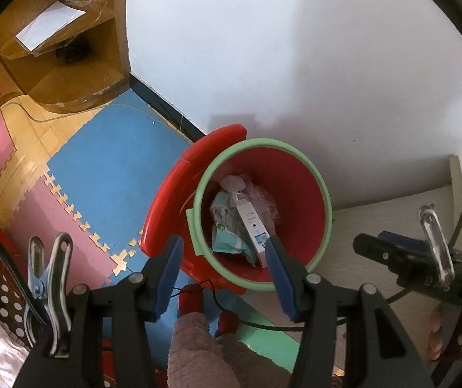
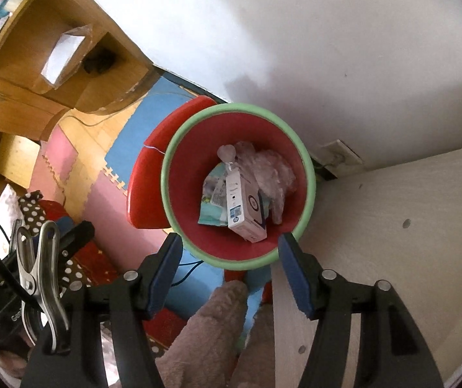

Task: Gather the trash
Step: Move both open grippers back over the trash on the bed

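Just ahead of both spread, empty jaws sits red bin w/ green rim [image 1: 323, 194] [image 2: 169, 174], holding white box [image 1: 253, 226] [image 2: 247, 207], wipes pack [image 1: 227, 242] & crumpled plastic [image 2: 273, 171]. Left gripper [image 1: 223, 274], right gripper [image 2: 229, 273] hover over it.

A home room: pink-and-blue foam puzzle mats [image 1: 108, 174] on wood flooring, wooden shelving [image 1: 56, 48] at ten o'clock.

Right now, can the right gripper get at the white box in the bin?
Probably yes: the right gripper is open above the bin, and the white box lies uncovered on top.
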Demonstrator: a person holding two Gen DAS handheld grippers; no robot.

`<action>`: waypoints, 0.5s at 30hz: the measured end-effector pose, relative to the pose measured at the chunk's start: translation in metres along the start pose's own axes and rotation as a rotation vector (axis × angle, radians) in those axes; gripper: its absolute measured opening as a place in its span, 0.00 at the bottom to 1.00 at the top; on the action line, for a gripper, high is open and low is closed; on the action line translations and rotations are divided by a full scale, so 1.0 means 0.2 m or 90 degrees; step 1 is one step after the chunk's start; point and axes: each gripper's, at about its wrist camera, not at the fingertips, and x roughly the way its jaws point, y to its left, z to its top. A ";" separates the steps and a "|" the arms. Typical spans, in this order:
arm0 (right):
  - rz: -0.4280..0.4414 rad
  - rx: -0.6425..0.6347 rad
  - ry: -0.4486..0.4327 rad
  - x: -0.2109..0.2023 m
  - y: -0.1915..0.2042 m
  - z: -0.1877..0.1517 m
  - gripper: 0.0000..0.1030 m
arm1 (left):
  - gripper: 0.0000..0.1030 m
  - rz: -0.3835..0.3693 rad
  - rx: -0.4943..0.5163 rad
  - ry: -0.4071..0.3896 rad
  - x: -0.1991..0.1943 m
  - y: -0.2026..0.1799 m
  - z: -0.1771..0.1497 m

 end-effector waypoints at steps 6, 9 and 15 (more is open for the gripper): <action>0.008 -0.017 -0.034 -0.12 0.02 -0.06 0.61 | 0.54 -0.004 0.002 -0.018 -0.09 -0.04 -0.03; 0.009 -0.035 -0.053 -0.20 0.04 -0.13 0.61 | 0.54 -0.003 0.002 -0.031 -0.15 -0.05 -0.06; 0.011 -0.079 -0.103 -0.36 0.07 -0.25 0.61 | 0.54 -0.001 -0.009 -0.055 -0.28 -0.10 -0.13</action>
